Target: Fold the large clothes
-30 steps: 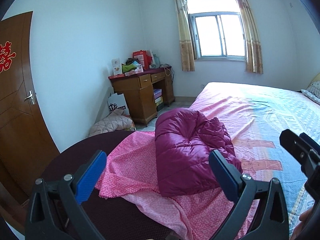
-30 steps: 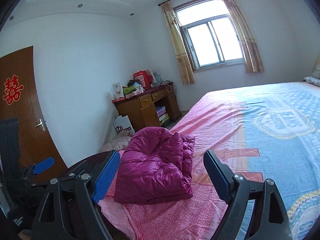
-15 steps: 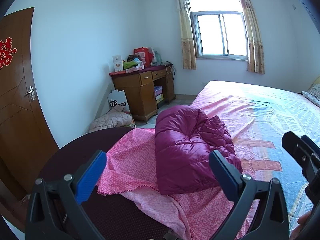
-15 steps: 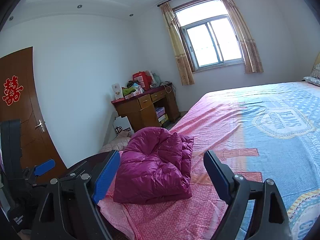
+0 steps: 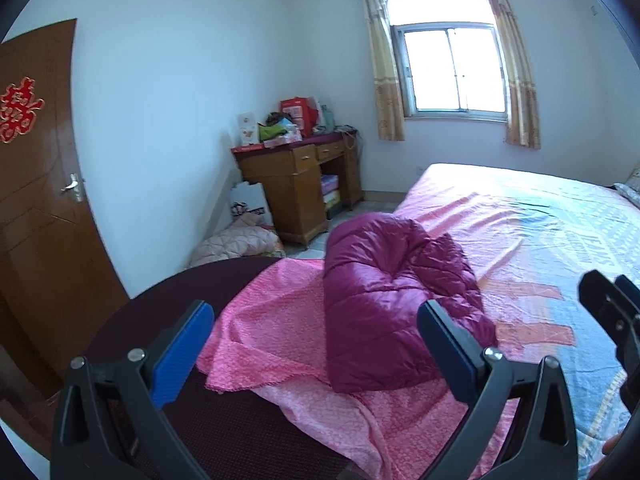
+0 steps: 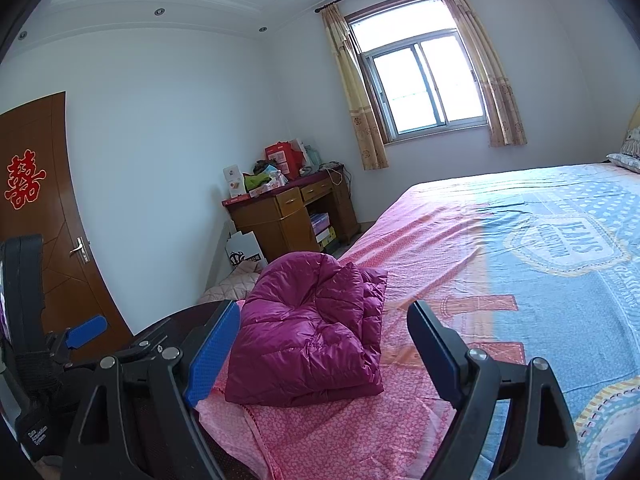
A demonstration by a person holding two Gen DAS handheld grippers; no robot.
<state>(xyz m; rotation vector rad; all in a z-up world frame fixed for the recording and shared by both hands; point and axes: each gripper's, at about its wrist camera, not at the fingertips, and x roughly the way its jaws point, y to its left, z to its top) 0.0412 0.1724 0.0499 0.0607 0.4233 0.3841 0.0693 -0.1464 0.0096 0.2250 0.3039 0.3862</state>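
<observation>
Purple puffer jacket [image 5: 394, 308] sits folded into a compact bundle at the near corner of the bed [image 5: 540, 224], on the pink sheet [image 5: 272, 336] that hangs over the bed edge. Fold looks done, my read; the bundle holds its shape with nothing touching it. Left claw [image 5: 316, 356] is spread wide and empty, hanging back from the jacket and above it, so the jacket shows between its fingers. Right claw [image 6: 322, 354] likewise: wide apart, nothing held, clear of the fabric. Probably both pulled off to let the padding settle. Left view shows the sheet's loose scalloped hem and the dark surface under it, plus an edge of the right claw at far right. Right view shows the stacked layers along the jacket's near edge, more of the blue printed blanket [image 6: 560, 264], and the left claw at far left. Desk [image 6: 288, 216] and door [image 6: 44, 240] stand well apart from it.
</observation>
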